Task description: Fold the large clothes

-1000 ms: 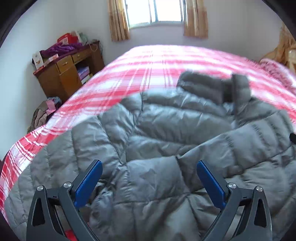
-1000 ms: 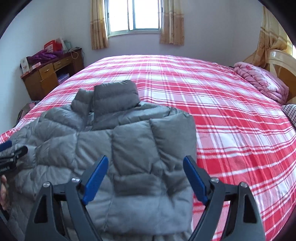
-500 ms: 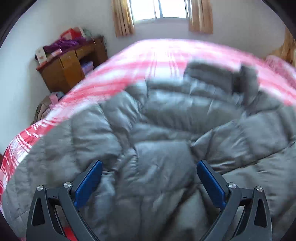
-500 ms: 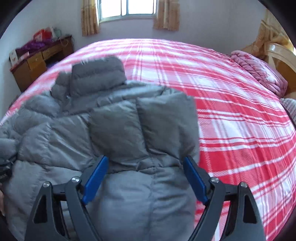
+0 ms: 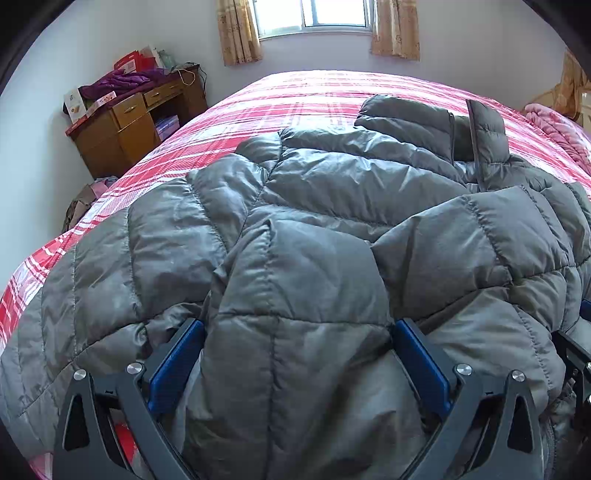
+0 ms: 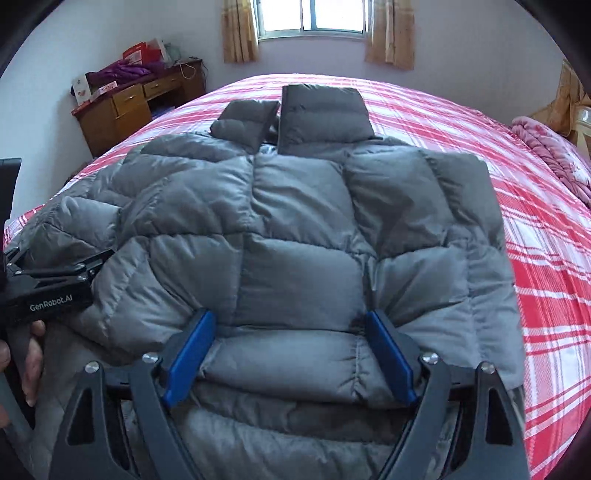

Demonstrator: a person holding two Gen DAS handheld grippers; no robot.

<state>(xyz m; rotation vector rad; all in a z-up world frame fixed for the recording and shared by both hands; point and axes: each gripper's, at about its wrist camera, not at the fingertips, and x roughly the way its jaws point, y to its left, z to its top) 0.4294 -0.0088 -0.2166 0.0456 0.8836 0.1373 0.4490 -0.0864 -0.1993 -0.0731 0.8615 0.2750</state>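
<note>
Bulging between both grippers' wide jaws: grey jacket (image 6: 295, 229).

Pale walls (image 6: 461, 44) close in a small bedroom. Daylight comes through a window (image 6: 312, 16) flanked by short yellowish curtains (image 6: 240, 31). A bed with a red-and-white checked cover (image 6: 535, 236) fills the middle; a cluttered brown wooden desk (image 6: 122, 107) stands against the left wall.

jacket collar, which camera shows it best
The right wrist view: the collar stands square-on at the top of the grey jacket, both flaps clear against the bed cover. The left wrist view shows the collar from the side, further off and partly foreshortened.
</note>
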